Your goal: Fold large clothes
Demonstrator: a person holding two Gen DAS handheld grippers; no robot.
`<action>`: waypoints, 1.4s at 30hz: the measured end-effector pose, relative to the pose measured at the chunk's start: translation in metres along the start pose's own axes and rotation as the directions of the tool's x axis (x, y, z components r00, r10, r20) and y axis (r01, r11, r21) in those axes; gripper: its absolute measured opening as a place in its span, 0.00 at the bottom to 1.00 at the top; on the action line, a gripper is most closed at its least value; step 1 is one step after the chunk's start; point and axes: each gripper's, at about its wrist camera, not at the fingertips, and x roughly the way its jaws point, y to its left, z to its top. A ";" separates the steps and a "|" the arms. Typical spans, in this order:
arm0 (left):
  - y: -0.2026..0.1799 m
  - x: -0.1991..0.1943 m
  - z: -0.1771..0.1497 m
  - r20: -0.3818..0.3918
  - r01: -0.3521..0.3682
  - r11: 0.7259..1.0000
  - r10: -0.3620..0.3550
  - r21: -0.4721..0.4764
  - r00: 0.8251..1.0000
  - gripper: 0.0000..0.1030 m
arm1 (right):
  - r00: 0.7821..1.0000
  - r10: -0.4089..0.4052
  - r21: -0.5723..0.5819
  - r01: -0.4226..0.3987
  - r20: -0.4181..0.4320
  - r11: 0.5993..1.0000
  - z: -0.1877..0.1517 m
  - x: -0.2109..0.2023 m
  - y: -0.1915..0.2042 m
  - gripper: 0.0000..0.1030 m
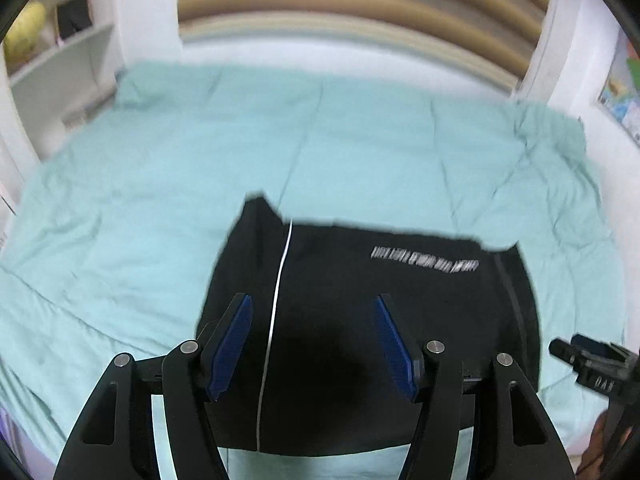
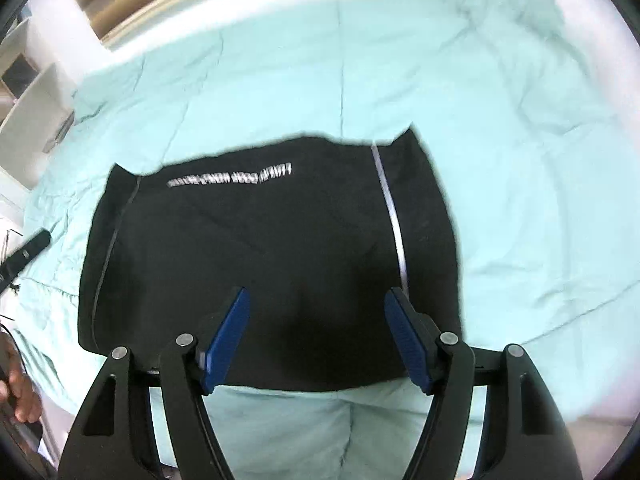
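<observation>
Black garment (image 2: 272,248) lies folded flat on the mint bedspread (image 2: 500,120); left hand-held gripper (image 1: 314,340) and right hand-held gripper (image 2: 316,332) both hover above it, jaws spread, nothing between them.

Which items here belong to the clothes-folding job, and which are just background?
Part of the job:
- black garment, folded flat on the bed
- left hand-held gripper, open, nothing between its fingers
- right hand-held gripper, open, also holding nothing

Just lying about:
- teal bedspread under the garment
- white shelf beside the bed
- striped headboard
</observation>
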 end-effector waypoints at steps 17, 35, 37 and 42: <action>-0.040 -0.066 0.006 -0.063 -0.195 0.980 0.197 0.037 0.978 0.63 | 0.969 -0.102 -0.031 0.112 0.227 0.993 -0.001 -0.116 0.075 0.79; -0.050 -0.040 -0.015 -0.133 -0.233 0.969 0.243 0.085 0.961 0.63 | 0.993 -0.074 -0.001 0.074 0.087 0.997 -0.005 -0.078 0.072 0.80; -0.051 -0.039 -0.016 -0.135 -0.234 0.968 0.245 0.091 0.960 0.63 | 0.993 -0.077 -0.004 0.077 0.088 0.997 -0.005 -0.079 0.074 0.80; -0.052 -0.039 -0.017 -0.131 -0.241 0.966 0.252 0.094 0.959 0.63 | 0.994 -0.077 0.000 0.077 0.083 0.997 -0.005 -0.079 0.077 0.80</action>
